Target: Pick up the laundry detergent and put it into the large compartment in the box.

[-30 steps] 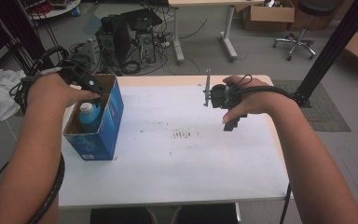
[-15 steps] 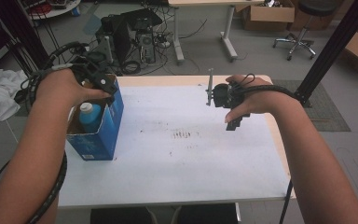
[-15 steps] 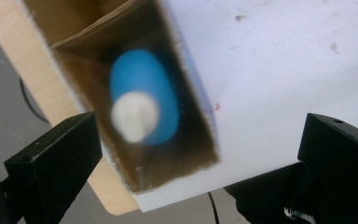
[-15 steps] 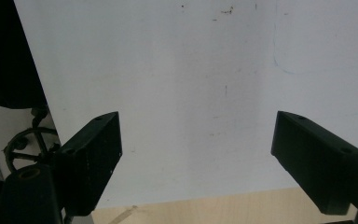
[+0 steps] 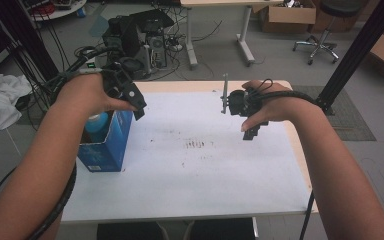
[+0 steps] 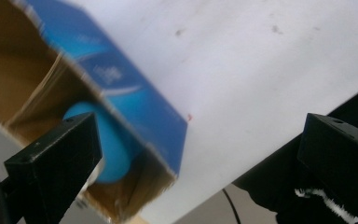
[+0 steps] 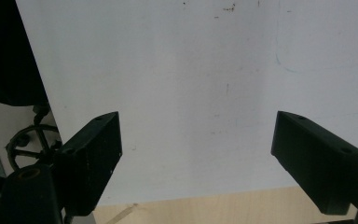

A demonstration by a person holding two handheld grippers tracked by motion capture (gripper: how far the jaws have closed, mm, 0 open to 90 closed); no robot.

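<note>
Blue cardboard box (image 5: pixel 105 142) with light-blue bottle (image 5: pixel 96 124) inside now sits below the left gripper (image 5: pixel 132 100), which has lifted clear, jaws wide and empty. Right gripper (image 5: pixel 247 120) unchanged, wide over white table (image 5: pixel 205 170).

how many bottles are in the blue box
1 that I can see: a light blue bottle standing in the open blue box at the table's left, below the left gripper. The person's arm covers part of the box, so more may be hidden.
</note>
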